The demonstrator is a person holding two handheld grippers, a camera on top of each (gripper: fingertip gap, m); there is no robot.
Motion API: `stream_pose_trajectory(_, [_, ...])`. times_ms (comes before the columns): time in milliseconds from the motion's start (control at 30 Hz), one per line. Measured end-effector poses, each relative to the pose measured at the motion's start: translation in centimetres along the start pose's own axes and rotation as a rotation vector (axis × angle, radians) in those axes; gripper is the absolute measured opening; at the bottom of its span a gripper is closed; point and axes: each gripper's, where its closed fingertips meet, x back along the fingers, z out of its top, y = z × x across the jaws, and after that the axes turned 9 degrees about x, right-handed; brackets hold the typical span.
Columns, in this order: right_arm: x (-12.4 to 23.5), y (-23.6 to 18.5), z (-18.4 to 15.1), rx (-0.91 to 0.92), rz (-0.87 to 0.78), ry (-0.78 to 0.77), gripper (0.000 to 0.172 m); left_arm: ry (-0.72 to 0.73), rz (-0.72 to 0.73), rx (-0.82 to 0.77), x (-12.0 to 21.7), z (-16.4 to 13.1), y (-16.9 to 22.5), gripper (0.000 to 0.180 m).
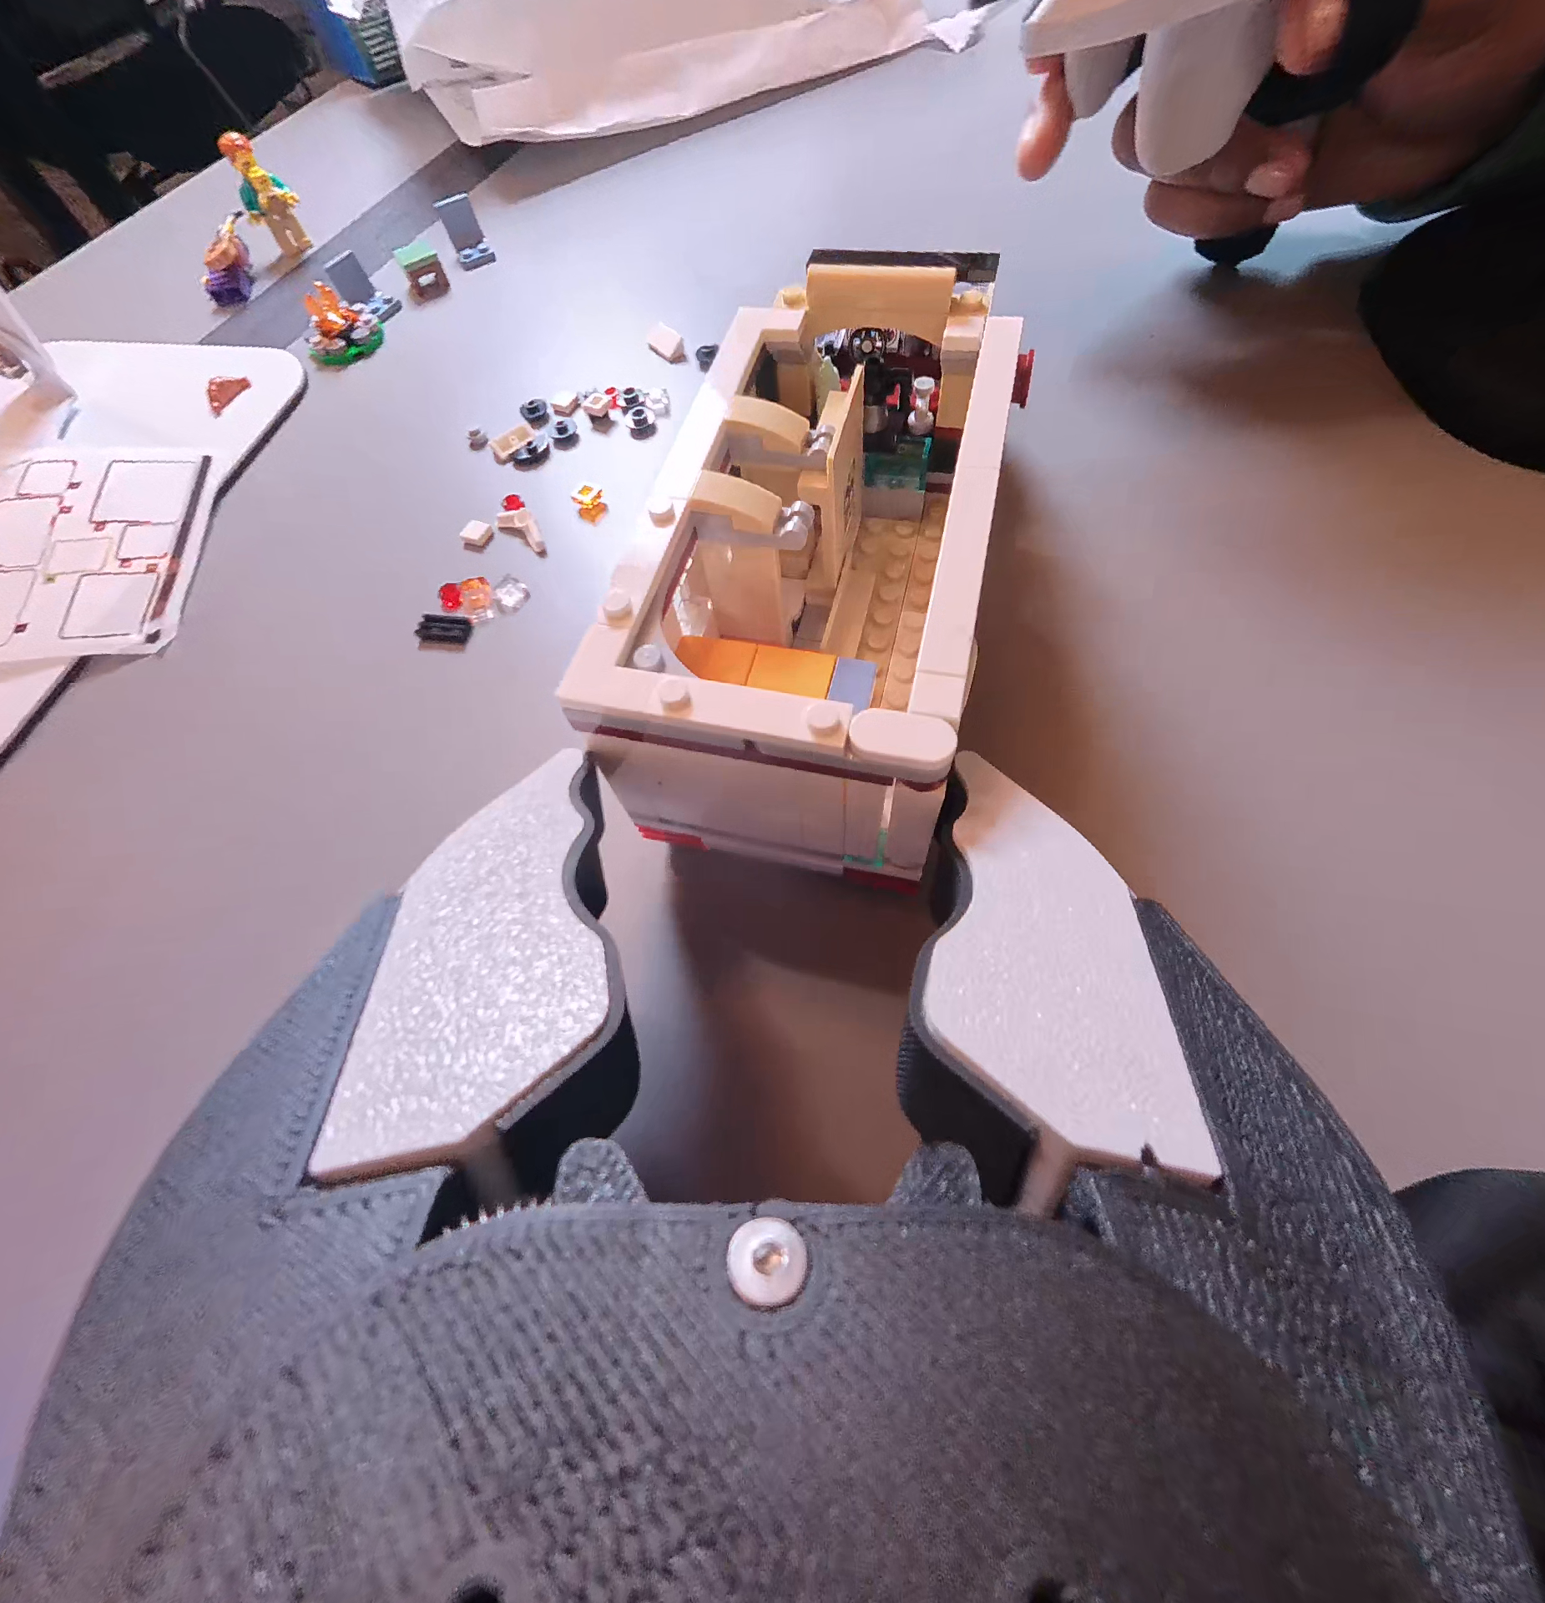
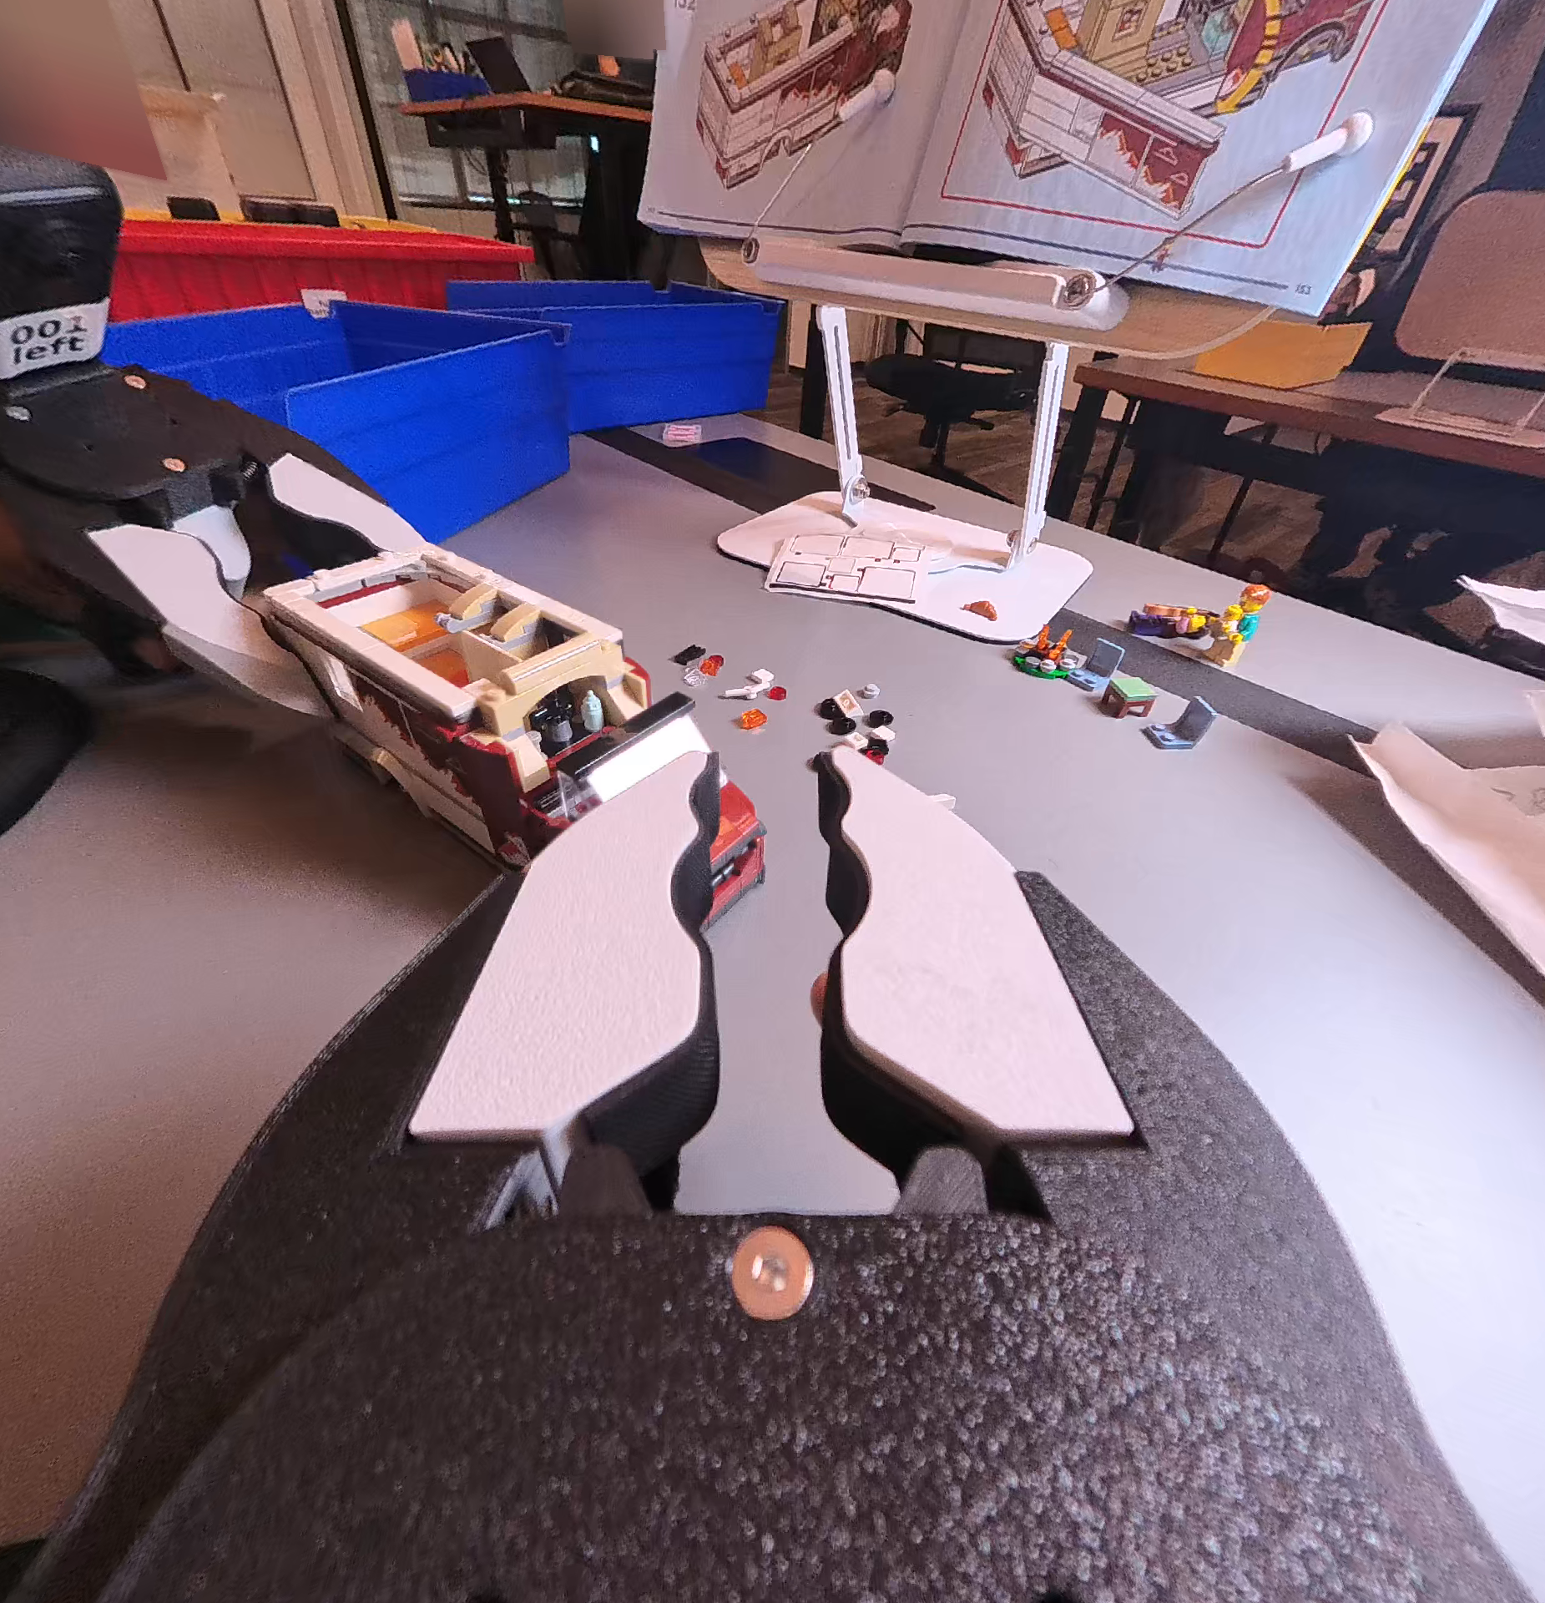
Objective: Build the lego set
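LEFT WRIST VIEW
Surface: a plain grey-brown table (image 1: pixel 1228 659) with a darker strip (image 1: pixel 387 234) across it at 11 o'clock.
Left gripper (image 1: pixel 773 781): jaws spread wide about the rear end of a roofless brick-built camper van (image 1: pixel 803 538); the fingertips sit close beside its two rear corners, but whether the pads press on it I cannot tell.
Van: at centre, lengthwise away from the camera, standing on the table.
Loose pieces (image 1: pixel 560 451): small studs and tiles scattered at 10 o'clock, just beside the van.
Far items: a minifigure (image 1: pixel 270 195) and a small campfire model (image 1: pixel 344 325) at 11 o'clock; a white stand base (image 1: pixel 144 382) with a sticker sheet (image 1: pixel 75 546) at 9 o'clock; crumpled paper (image 1: pixel 664 52) at 12 o'clock.
Hand (image 1: pixel 1254 113): at 1 o'clock, around the other gripper's grey parts.

RIGHT WRIST VIEW
Right gripper (image 2: pixel 764 772): jaws narrowly apart with only bare table between them, just beside the van's red nose (image 2: pixel 734 833).
Room: blue bins (image 2: pixel 456 390) and a red bin (image 2: pixel 300 260) at 10 o'clock; an open instruction booklet (image 2: pixel 1055 113) on its stand at 12 to 1 o'clock; desks and chairs behind.
Surface: paper sheets (image 2: pixel 1497 815) at 3 o'clock.
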Motion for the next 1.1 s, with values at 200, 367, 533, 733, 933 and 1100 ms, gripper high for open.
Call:
stream_pose_trajectory(200, [0.0,0.1,0.2,0.011,-0.020,0.013,0.021,0.128,-0.026,0.033,2.0,1.7,0.5,0.087])
stream_pose_trajectory(367, [0.1,0.4,0.4,0.015,-0.040,0.030,0.022,0.448,0.017,0.054,6.4,6.9,0.1,0.052])
stream_pose_trajectory(533, [0.0,0.3,1.0,0.039,-0.046,0.072,0.021,0.651,0.205,0.072,10.3,8.9,-1.9,0.000])
stream_pose_trajectory(733, [-0.5,2.5,2.0,0.073,-0.186,0.086,0.000,0.674,0.435,0.151,12.2,8.1,-5.4,0.000])
stream_pose_trajectory(933, [-4.4,4.9,5.2,0.135,-0.271,0.089,0.000,0.650,0.502,0.155,11.6,7.4,-6.4,0.000])
stream_pose_trajectory(1100, [-11.8,9.1,10.2,0.138,-0.313,0.153,0.000,0.568,0.494,0.093,9.6,6.1,-6.1,0.000])
